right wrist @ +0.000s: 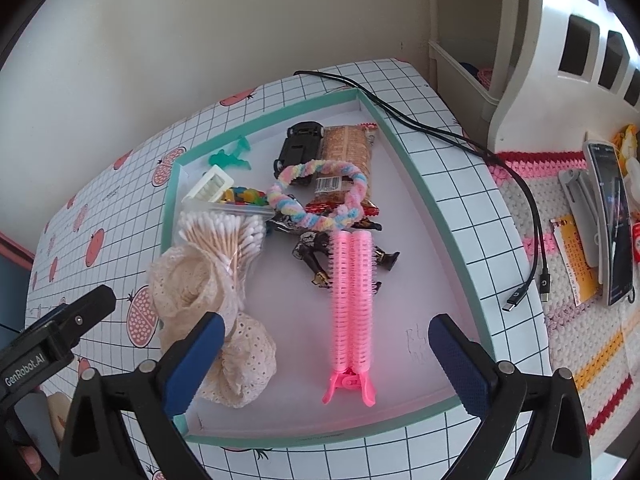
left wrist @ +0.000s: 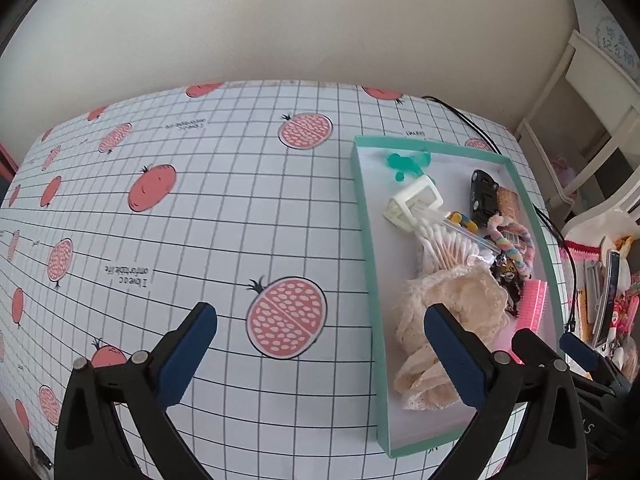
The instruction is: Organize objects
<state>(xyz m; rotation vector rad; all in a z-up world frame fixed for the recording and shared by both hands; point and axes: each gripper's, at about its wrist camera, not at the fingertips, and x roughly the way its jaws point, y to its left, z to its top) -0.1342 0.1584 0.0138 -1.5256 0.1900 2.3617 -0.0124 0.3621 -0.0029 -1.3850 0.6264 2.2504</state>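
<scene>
Here both grippers hang with jaws spread wide and nothing between them. The left gripper (left wrist: 320, 356) hovers over the grid-patterned tablecloth (left wrist: 224, 208), its right finger (left wrist: 454, 354) overlapping the cream lace cloth (left wrist: 452, 308) at the near end of the teal-rimmed tray (left wrist: 366, 240); whether it touches, I cannot tell. The right gripper (right wrist: 324, 360) sits above the tray's near end, with the pink hair roller clip (right wrist: 352, 304) lying on the tray floor between its fingers, apart from both. Cotton swabs (right wrist: 224, 236), a pastel twisted hair band (right wrist: 316, 196) and a black toy car (right wrist: 298, 144) lie farther back in the tray.
</scene>
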